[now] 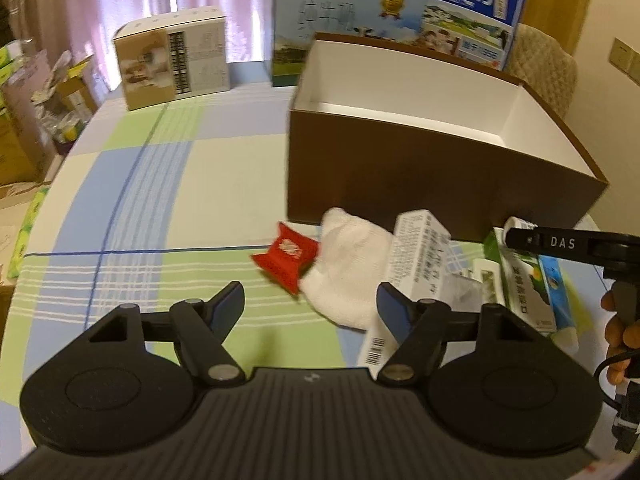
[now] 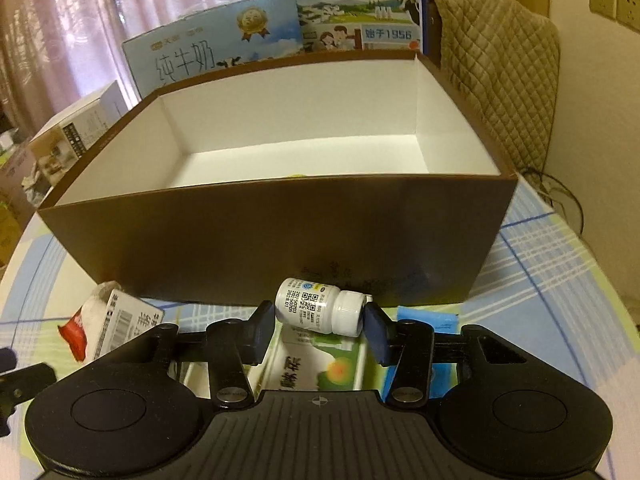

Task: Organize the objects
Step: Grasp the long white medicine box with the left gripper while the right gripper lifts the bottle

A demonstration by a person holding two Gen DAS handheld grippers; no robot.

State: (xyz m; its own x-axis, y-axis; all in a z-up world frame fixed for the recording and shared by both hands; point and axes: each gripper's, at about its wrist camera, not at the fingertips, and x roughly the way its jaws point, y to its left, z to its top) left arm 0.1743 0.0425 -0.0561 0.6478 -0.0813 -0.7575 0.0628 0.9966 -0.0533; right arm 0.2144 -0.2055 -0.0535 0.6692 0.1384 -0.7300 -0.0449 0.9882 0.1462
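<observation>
A white pill bottle (image 2: pixel 316 310) lies on its side in front of the open brown box (image 2: pixel 280 232). My right gripper (image 2: pixel 318 316) is shut on it, one pad at its base and one at its cap. A green-and-white carton (image 2: pixel 320 364) sits under the bottle. In the left wrist view, my left gripper (image 1: pixel 311 296) stands open low over the checked tablecloth (image 1: pixel 160 200). Just ahead of its fingers are a white cloth (image 1: pixel 348 268), a red packet (image 1: pixel 286 260) and a white carton (image 1: pixel 416 256), none of them gripped. The right gripper (image 1: pixel 560 244) shows at the right edge.
The brown box (image 1: pixel 420 160) has a white inside and fills the middle of the table. Two milk cartons (image 1: pixel 352 24) and a beige box (image 1: pixel 172 60) stand behind it. A quilted chair back (image 2: pixel 500 80) is at the right. Cardboard boxes (image 1: pixel 24 128) are piled beyond the table's left edge.
</observation>
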